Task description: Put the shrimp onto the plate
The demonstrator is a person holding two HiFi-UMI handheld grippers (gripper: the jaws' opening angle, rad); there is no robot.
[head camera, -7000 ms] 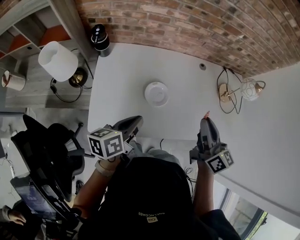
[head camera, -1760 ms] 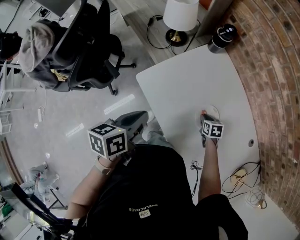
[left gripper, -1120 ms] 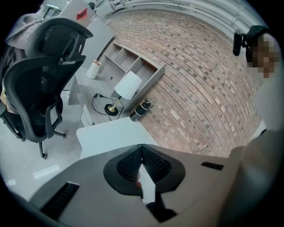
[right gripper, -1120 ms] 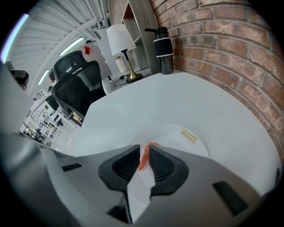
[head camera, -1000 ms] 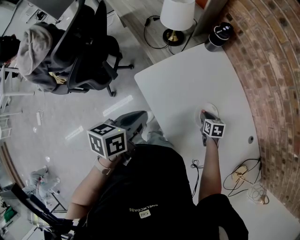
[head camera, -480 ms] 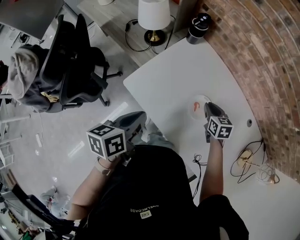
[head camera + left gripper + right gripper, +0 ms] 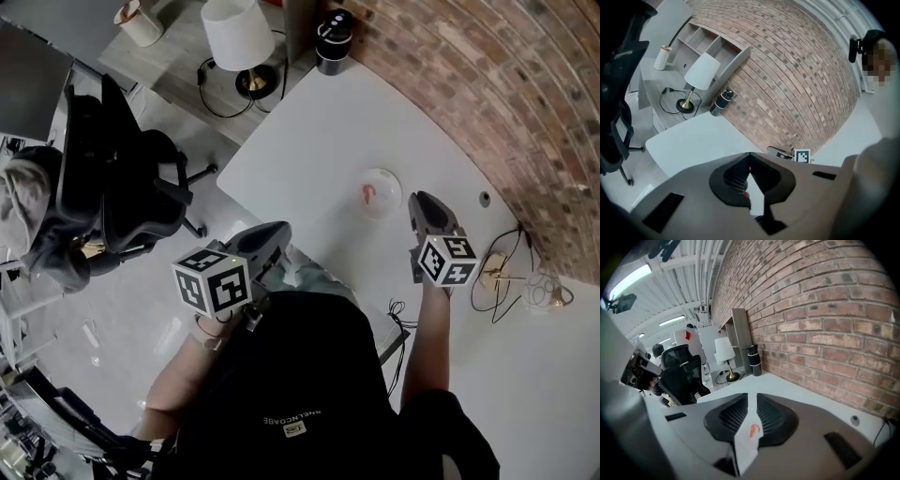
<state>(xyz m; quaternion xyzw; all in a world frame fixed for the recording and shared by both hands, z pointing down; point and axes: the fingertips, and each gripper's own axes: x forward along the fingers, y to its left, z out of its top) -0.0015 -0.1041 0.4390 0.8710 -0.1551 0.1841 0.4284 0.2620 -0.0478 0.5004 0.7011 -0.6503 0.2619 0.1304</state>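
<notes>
**Head view: shrimp on the plate, both grippers empty**

Small orange-pink shrimp (image 7: 368,193) lies curled near the middle of the round white plate (image 7: 389,178), on the smooth white table (image 7: 300,141) below a rough brick wall (image 7: 487,66). It is tiny in every view, so its material is a guess: likely a light, stiff toy, glossy enough to slip. A gentle pinch across the thick part of its curved back should hold it. The plate looks like glazed ceramic, shallow, hard and breakable. Right gripper (image 7: 419,201) sits just beside the plate without touching it, jaws a narrow slit apart with nothing in them; its own view shows the shrimp through that slit. Left gripper (image 7: 277,231) hangs off the table's edge, its ribbed dark pads (image 7: 735,180) meeting at the tips, holding nothing
</notes>
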